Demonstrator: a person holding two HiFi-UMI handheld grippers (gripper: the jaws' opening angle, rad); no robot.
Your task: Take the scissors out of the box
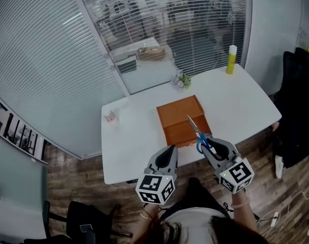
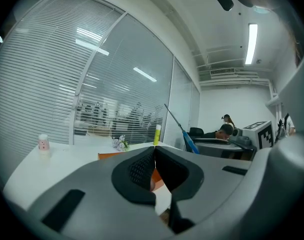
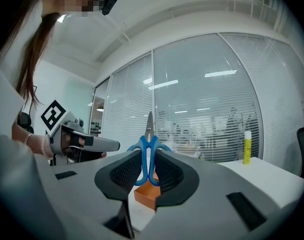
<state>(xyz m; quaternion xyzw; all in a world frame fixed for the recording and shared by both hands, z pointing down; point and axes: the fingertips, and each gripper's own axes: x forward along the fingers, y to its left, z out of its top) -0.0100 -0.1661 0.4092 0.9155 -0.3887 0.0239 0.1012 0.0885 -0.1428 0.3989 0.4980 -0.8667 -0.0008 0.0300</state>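
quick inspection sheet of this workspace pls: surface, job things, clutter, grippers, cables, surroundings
surface: white table, mostly bare
job's things: blue-handled scissors lifted out, blades up and over the near edge of the box; orange box open on the table, nothing seen inside
clutter: yellow glue stick upright at the far edge; small flower bunch; small pink item near the left edge
grippers: right gripper shut on the scissors' handles; left gripper shut, empty, beside the box
cables: white cable on the floor, lower right
surroundings: glass walls with blinds; wooden floor
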